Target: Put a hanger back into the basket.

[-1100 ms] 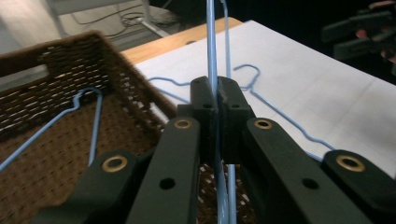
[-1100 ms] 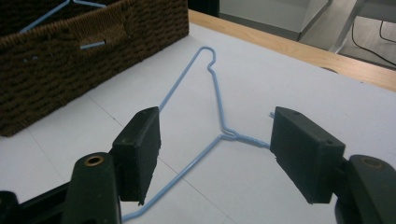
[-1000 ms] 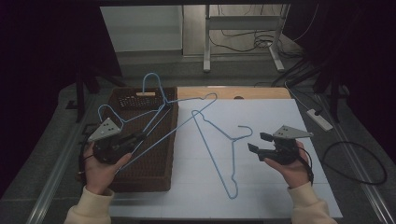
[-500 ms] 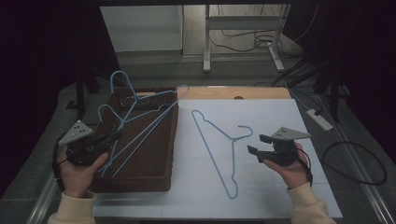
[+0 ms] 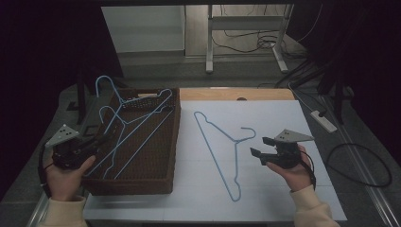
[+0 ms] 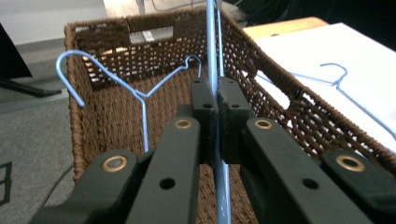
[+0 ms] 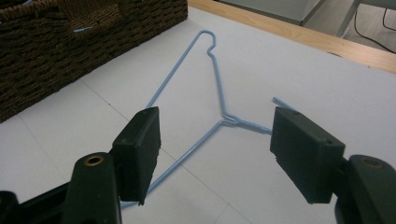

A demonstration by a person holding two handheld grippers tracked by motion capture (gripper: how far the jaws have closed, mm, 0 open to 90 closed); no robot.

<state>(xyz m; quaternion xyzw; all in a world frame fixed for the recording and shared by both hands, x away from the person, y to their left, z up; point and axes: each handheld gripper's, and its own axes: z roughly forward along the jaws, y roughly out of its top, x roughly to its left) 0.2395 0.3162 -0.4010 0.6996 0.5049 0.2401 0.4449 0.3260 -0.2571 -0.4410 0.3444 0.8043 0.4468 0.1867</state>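
Note:
My left gripper point(image 5: 100, 140) point(image 6: 214, 91) is shut on the wire of a blue hanger point(image 5: 122, 98) point(image 6: 211, 56), which slants over the brown wicker basket point(image 5: 174, 142) point(image 6: 280, 93), its hook sticking out past the basket's far left corner. A second blue hanger point(image 5: 118, 117) point(image 6: 142, 100) lies inside the basket. A third blue hanger point(image 5: 222, 142) point(image 7: 219, 84) lies flat on the white sheet point(image 5: 283, 118). My right gripper point(image 5: 259, 146) point(image 7: 215, 154) stands open just right of that hanger, level with its hook and neck, with nothing between its jaws.
A bare wooden strip point(image 5: 236, 93) borders the sheet's far edge. A white power strip point(image 5: 324, 120) and a looped black cable point(image 5: 359, 165) lie to the right of the sheet. Metal stand legs point(image 5: 208, 47) rise behind the table.
My left hand has carried its hanger leftward, off the white sheet, so it now hangs wholly over the basket. The right gripper and the hanger on the sheet have stayed put.

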